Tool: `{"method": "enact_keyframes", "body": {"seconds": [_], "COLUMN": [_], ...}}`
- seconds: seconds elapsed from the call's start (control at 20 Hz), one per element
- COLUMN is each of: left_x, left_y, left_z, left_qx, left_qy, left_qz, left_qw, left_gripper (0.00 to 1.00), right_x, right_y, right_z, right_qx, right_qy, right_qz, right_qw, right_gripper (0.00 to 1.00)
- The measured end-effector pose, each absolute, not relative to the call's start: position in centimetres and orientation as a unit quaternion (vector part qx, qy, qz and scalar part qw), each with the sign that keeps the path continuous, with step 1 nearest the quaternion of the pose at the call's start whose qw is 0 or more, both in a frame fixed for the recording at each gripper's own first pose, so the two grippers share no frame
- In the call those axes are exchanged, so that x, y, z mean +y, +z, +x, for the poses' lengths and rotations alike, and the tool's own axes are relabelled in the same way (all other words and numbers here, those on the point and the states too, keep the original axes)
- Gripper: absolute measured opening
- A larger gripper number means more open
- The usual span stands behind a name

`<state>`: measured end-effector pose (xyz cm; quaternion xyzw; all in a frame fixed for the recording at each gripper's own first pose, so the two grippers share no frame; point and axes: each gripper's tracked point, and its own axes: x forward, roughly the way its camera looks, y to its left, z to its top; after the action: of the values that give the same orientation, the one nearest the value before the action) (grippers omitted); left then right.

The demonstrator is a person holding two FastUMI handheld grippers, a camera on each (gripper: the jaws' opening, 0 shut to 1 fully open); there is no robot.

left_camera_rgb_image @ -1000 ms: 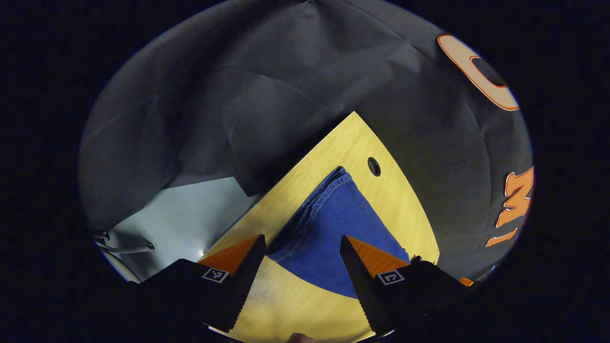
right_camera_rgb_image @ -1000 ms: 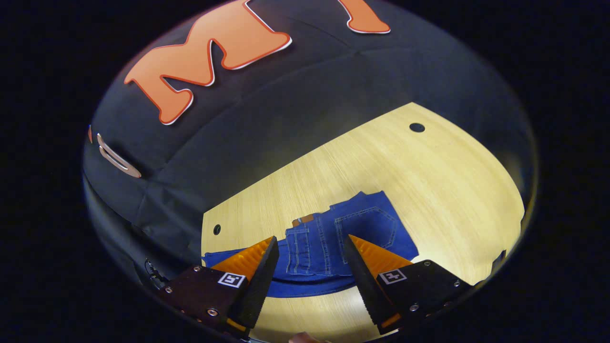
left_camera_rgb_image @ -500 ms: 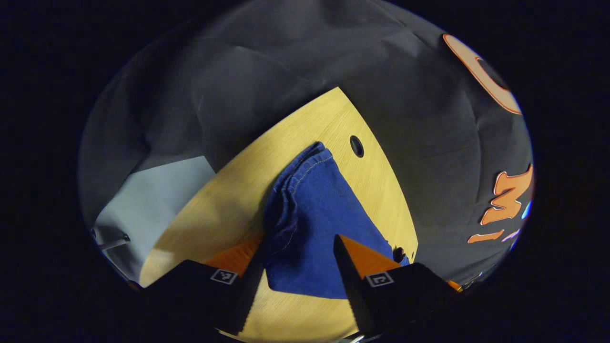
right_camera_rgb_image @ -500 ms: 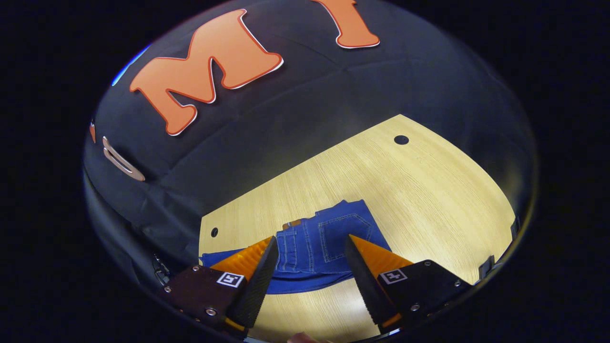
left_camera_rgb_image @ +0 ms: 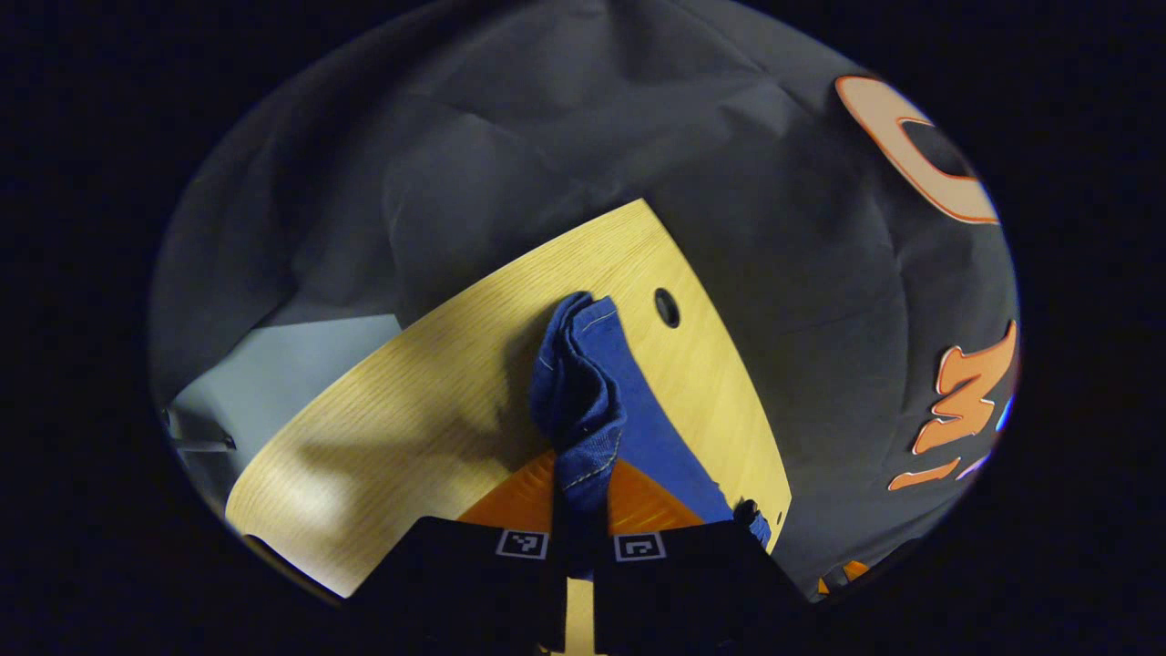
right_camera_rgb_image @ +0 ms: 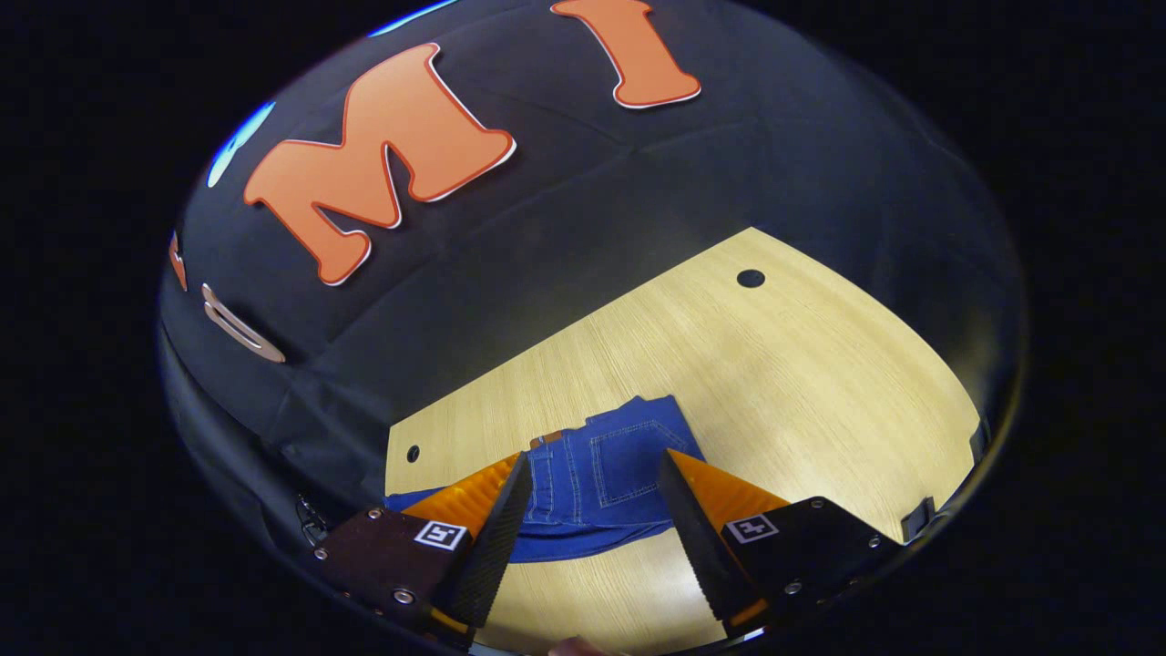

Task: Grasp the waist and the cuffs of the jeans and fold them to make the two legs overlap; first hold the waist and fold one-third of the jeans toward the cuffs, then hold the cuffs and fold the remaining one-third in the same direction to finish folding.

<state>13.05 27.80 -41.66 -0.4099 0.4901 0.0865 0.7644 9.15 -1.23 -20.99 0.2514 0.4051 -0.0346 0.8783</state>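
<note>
Blue jeans lie on the light wooden table. In the left gripper view my left gripper (left_camera_rgb_image: 583, 487) is shut on the cuff end of the jeans (left_camera_rgb_image: 583, 401), and the denim bunches upward in a ridge between its fingers. The right gripper view shows the waist end of the jeans (right_camera_rgb_image: 606, 474) with a back pocket facing up. My right gripper (right_camera_rgb_image: 592, 474) stands open above that end, one finger to each side of it, and I cannot tell if it touches the cloth.
The table (right_camera_rgb_image: 774, 364) has a round hole (right_camera_rgb_image: 751, 278) near its far right corner and another hole (right_camera_rgb_image: 413, 453) at the left; a hole (left_camera_rgb_image: 667, 308) sits beside the cuffs. Pale floor (left_camera_rgb_image: 273, 383) lies past the table's left edge.
My left gripper went from open over the cuffs to shut on them, lifting the denim into a ridge. The right gripper stayed open and drew back slightly from the waist.
</note>
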Motion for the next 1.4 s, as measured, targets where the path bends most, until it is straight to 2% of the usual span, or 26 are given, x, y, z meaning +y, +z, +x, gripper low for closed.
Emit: {"method": "enact_keyframes", "body": {"seconds": [0.15,0.35,0.65,1.0,1.4], "left_x": [26.0,20.3,13.1,2.5,-11.3], "left_y": [-36.9,-31.2,-23.6,-18.0,-18.4], "left_z": [13.8,14.8,15.9,17.1,18.1], "left_qx": [0.465,0.438,0.404,0.385,0.408], "left_qy": [0.063,0.023,-0.031,-0.097,-0.160], "left_qz": [-0.372,-0.306,-0.238,-0.190,-0.138], "left_qw": [0.801,0.845,0.883,0.898,0.888], "left_gripper": [0.12,0.11,0.11,0.11,0.11], "right_x": [-2.3,-3.4,-4.4,-6.5,-9.4], "right_y": [-19.8,-19.0,-17.6,-15.8,-16.8], "right_z": [9.7,9.9,9.4,8.2,6.4], "right_qx": [0.387,0.372,0.348,0.312,0.314], "right_qy": [-0.024,-0.006,0.032,0.067,0.085], "right_qz": [0.250,0.237,0.207,0.159,0.156], "right_qw": [0.887,0.898,0.914,0.934,0.933], "right_gripper": [0.89,0.96,0.97,0.97,0.97]}}
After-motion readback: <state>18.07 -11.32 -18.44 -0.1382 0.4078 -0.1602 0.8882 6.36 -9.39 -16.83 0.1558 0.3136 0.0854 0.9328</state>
